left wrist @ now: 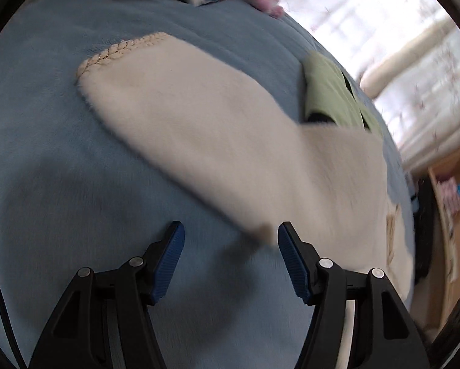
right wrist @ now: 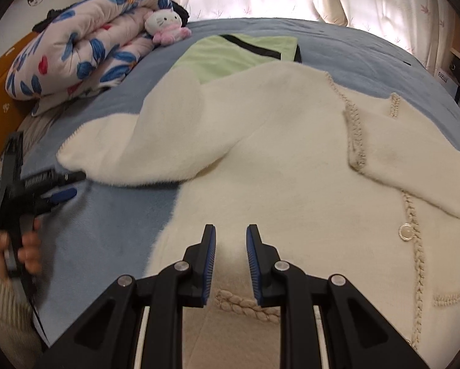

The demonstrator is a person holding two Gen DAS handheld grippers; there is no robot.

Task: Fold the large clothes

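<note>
Cream cardigan (right wrist: 276, 160) lies spread; our left gripper (left wrist: 230, 246) gapes empty, right gripper (right wrist: 230, 261) narrow, empty; next, pinch the sleeve (left wrist: 174, 101).

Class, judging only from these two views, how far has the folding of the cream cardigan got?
Done: the cream cardigan lies spread on the blue blanket, one sleeve out sideways. In hand: nothing; the left gripper is open, and the right gripper hovers near the hem. Left: every fold.
</note>
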